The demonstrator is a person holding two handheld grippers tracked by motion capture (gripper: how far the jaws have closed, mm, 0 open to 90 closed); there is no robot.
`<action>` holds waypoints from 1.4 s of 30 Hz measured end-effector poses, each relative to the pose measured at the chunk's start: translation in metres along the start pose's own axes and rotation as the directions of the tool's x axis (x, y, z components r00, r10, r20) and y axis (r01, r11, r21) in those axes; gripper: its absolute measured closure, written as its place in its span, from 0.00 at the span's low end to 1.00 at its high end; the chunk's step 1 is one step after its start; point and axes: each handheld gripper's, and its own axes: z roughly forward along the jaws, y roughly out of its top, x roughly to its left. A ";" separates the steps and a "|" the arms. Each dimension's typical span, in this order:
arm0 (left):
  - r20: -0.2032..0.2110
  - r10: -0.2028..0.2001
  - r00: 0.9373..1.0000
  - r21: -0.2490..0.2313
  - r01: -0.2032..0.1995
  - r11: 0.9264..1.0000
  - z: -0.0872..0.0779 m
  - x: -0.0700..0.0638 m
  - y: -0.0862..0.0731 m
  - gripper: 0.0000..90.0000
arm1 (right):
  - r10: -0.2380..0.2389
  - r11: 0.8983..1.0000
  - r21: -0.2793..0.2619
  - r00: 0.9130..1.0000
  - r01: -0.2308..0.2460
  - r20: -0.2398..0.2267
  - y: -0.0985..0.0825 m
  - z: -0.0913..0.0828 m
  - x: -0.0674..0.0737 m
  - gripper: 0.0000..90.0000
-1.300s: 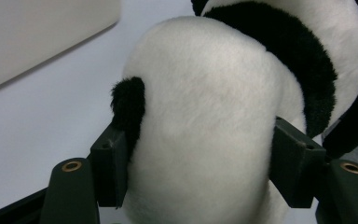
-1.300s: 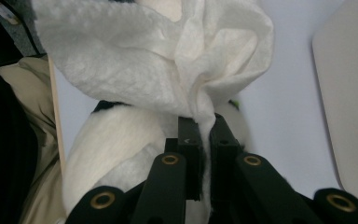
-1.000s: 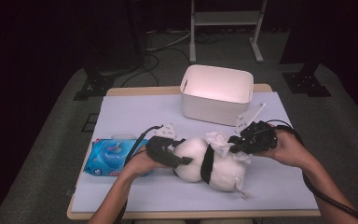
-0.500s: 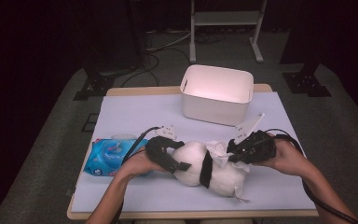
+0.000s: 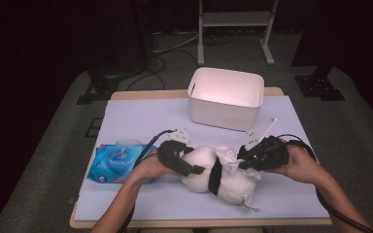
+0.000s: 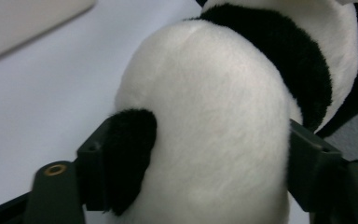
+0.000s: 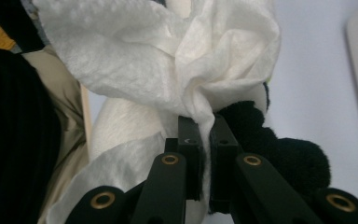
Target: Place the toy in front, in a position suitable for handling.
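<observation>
On table, unlabelled plush panda (image 5: 218,174), blue wipes pack (image 5: 116,162)

I can read no text, label, brand or number anywhere here; the blue wipes pack (image 5: 116,164) beside my left hand carries print too small and blurred to make out.

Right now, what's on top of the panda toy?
A crumpled white wipe lies on the plush panda, pinched by the right gripper. The fur beneath it is hidden.
</observation>
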 end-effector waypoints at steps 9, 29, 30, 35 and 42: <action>-0.114 0.004 0.993 -0.048 -0.009 0.999 -0.010 0.000 0.004 0.34 | 0.013 1.000 0.011 0.997 -0.014 0.072 0.014 -0.005 -0.017 0.95; -0.118 0.040 0.992 -0.063 -0.048 0.997 -0.001 -0.023 0.001 0.32 | -0.009 1.000 0.010 0.999 0.009 0.038 0.021 0.003 -0.014 0.95; -0.116 0.040 0.992 -0.062 -0.048 0.997 -0.001 -0.022 0.001 0.32 | -0.001 1.000 0.007 0.999 0.001 0.036 0.018 0.001 -0.014 0.95; -0.111 0.042 0.993 -0.052 -0.048 0.998 -0.002 -0.021 -0.002 0.31 | 0.015 1.000 0.005 0.999 -0.015 0.048 0.007 -0.005 -0.013 0.95; -0.107 0.032 0.994 -0.043 -0.036 0.998 -0.003 -0.020 -0.004 0.30 | 0.053 0.999 -0.006 0.997 -0.053 0.052 -0.012 -0.011 -0.011 0.95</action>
